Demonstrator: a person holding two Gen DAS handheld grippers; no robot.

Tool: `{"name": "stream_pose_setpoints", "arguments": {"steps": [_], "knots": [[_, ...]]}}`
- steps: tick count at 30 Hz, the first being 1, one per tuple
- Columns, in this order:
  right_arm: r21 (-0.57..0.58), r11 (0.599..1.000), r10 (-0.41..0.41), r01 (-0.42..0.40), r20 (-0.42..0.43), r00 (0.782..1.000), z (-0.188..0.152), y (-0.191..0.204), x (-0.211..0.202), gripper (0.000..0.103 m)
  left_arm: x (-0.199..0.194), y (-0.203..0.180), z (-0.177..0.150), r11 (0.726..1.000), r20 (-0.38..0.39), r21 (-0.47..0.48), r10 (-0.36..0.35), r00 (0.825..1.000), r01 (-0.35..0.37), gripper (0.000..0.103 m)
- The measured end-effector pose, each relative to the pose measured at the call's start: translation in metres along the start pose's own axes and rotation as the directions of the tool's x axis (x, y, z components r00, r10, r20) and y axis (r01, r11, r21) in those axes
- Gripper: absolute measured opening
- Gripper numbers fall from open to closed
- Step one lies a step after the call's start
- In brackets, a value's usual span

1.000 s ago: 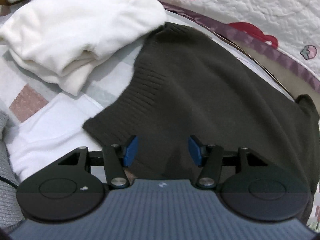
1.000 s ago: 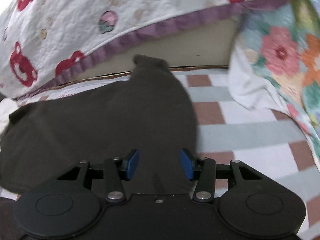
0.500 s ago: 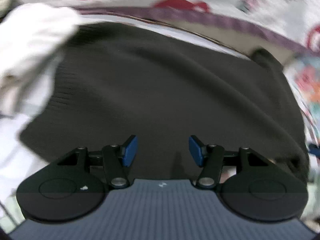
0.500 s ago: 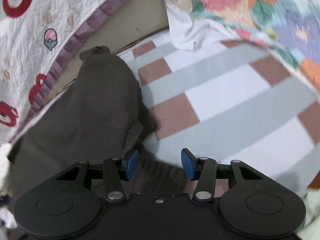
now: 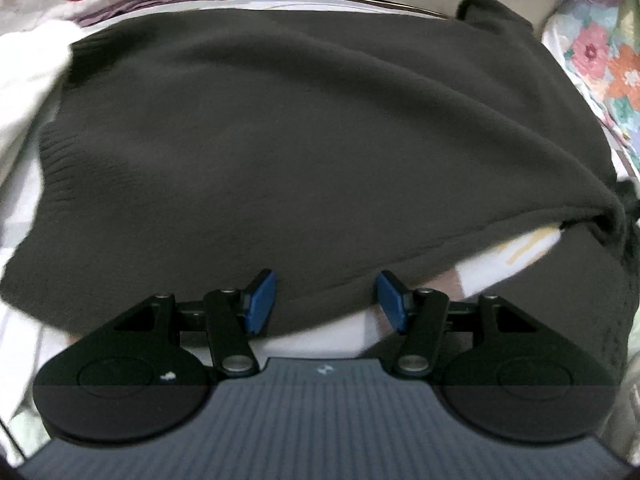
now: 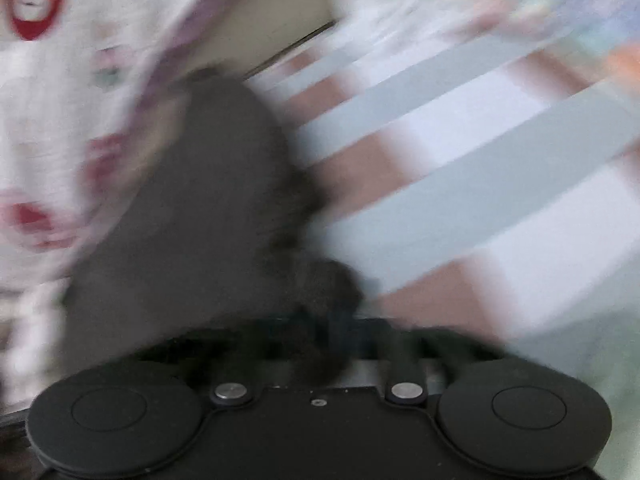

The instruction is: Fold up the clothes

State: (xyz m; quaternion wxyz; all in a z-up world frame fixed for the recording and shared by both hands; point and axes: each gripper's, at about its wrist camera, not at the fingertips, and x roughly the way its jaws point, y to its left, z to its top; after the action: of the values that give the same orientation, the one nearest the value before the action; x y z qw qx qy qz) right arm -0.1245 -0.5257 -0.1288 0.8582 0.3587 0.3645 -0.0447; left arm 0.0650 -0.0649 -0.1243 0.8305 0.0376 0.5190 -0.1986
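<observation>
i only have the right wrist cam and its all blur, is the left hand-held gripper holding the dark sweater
Observer: No. The left hand-held gripper is open, with its blue pads apart at the near edge of the dark sweater.
Operator: is the sweater bunched up on that side
Observer: No, it lies spread wide there, with its ribbed hem toward the left.
Operator: anything beside it
Observer: A white garment lies against its far left corner.
</observation>
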Motion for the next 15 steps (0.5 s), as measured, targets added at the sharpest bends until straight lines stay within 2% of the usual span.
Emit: {"name": "stream_pose_setpoints", "arguments": {"steps": [2, 4, 5, 6, 7, 8, 9, 12, 14, 15], "knots": [[-0.074, 0.986, 0.149, -0.148, 0.009, 0.989, 0.01, 0.03, -0.013, 0.01, -0.01, 0.019, -0.001, 0.998, -0.012, -0.06, 0.011, 1.0, -0.012, 0.056], [-0.143, 0.985, 0.098, -0.093, 0.028, 0.995, 0.024, 0.049, -0.034, 0.01, -0.02, 0.038, -0.001, 0.992, -0.007, -0.12, 0.026, 1.0, -0.027, 0.056], [-0.185, 0.983, 0.025, -0.016, 0.043, 0.999, 0.027, 0.052, -0.042, 0.01, -0.027, 0.047, 0.0, 0.989, 0.009, -0.143, 0.041, 0.999, -0.04, 0.056], [-0.242, 0.965, -0.094, 0.106, 0.06, 0.994, 0.027, 0.052, -0.048, 0.01, -0.033, 0.056, 0.001, 0.985, 0.025, -0.167, 0.057, 0.998, -0.052, 0.056], [-0.285, 0.933, -0.215, 0.222, 0.055, 0.975, 0.023, 0.046, -0.047, 0.009, -0.039, 0.06, 0.0, 0.982, 0.036, -0.176, 0.076, 0.996, -0.069, 0.056], [-0.327, 0.885, -0.333, 0.331, 0.053, 0.942, 0.018, 0.04, -0.044, 0.008, -0.044, 0.063, -0.001, 0.98, 0.044, -0.18, 0.097, 0.994, -0.087, 0.056], [-0.316, 0.87, -0.394, 0.378, 0.013, 0.919, 0.011, 0.028, -0.04, 0.007, -0.047, 0.066, -0.002, 0.978, 0.05, -0.185, 0.11, 0.993, -0.099, 0.056], [-0.205, 0.9, -0.408, 0.384, -0.092, 0.908, -0.012, 0.009, -0.026, 0.006, -0.047, 0.07, -0.002, 0.975, 0.043, -0.202, 0.105, 0.994, -0.094, 0.056], [-0.274, 0.861, -0.468, 0.43, -0.091, 0.879, -0.016, 0.018, -0.014, 0.006, -0.042, 0.064, 0.0, 0.976, 0.031, -0.204, 0.089, 0.995, -0.081, 0.056], [-0.315, 0.83, -0.503, 0.461, -0.061, 0.862, -0.014, 0.026, -0.011, 0.008, -0.039, 0.062, 0.0, 0.977, 0.024, -0.202, 0.079, 0.997, -0.072, 0.056]]}}
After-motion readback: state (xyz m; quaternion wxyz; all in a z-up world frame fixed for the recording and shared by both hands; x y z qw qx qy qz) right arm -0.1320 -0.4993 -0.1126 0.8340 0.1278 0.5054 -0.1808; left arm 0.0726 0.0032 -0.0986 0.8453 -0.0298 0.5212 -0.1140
